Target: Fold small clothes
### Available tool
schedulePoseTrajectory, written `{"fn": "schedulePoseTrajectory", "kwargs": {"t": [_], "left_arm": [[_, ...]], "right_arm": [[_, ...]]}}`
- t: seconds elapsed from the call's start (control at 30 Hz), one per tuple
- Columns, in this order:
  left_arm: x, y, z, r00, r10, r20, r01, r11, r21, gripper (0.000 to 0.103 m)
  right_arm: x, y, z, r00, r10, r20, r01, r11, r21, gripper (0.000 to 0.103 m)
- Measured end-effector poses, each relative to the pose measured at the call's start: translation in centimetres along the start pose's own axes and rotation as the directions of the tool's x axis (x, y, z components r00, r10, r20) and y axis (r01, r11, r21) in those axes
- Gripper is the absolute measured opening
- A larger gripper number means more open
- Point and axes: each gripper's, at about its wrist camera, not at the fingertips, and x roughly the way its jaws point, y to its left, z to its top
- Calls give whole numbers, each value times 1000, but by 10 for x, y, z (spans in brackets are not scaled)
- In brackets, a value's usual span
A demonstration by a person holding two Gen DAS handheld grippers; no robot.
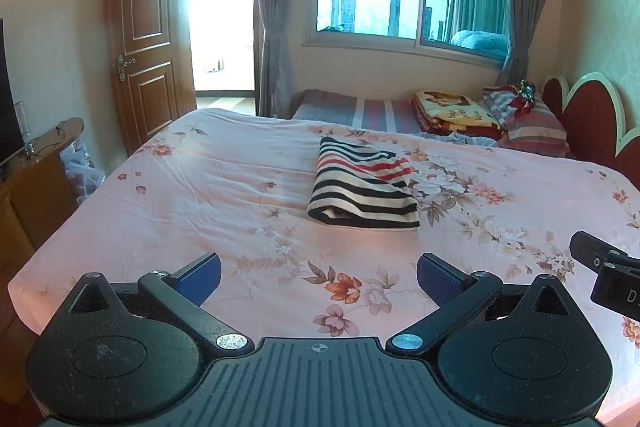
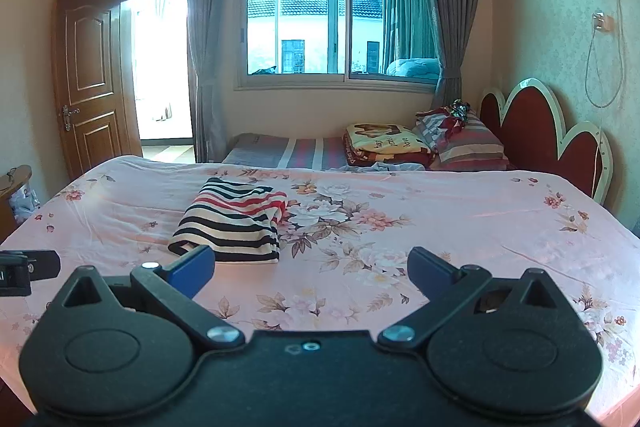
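The folded garment (image 1: 362,185) lies on the bed sheet (image 1: 200,187) at twelve o'clock; pillows (image 1: 528,123) at two, door (image 1: 146,39) at ten.

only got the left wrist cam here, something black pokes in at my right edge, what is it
Observer: It is the right gripper, held beside yours with its jaws wide open and nothing between them.
Operator: is it closer to the striped garment than me
Observer: In the right wrist view its left finger overlaps the near edge of the striped garment, but no contact can be seen.
Operator: anything past the headboard on that side
Observer: Yes, a wall socket with a looped cable hanging from it, above the headboard.
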Motion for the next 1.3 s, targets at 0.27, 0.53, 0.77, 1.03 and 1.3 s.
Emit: {"fn": "schedulePoseTrajectory", "kwargs": {"t": [0.27, 0.53, 0.77, 1.03, 1.3], "left_arm": [[3, 2, 1, 1000, 11, -3, -11, 1000, 2, 103], [5, 1, 1, 1000, 18, 3, -18, 1000, 10, 103], [5, 0, 1, 1000, 23, 6, -23, 1000, 6, 103], [5, -1, 0, 999, 33, 2, -33, 999, 4, 103], [10, -5, 0, 999, 35, -10, -35, 999, 0, 103]], "right_arm": [[3, 7, 1, 1000, 8, -5, -8, 1000, -7, 102], [5, 9, 0, 1000, 6, -8, -6, 1000, -7, 102], [7, 10, -1, 1000, 8, -10, -8, 1000, -4, 102], [13, 8, -1, 1000, 20, -16, -20, 1000, -1, 102], [15, 8, -1, 1000, 22, -18, -22, 1000, 0, 102]]}}
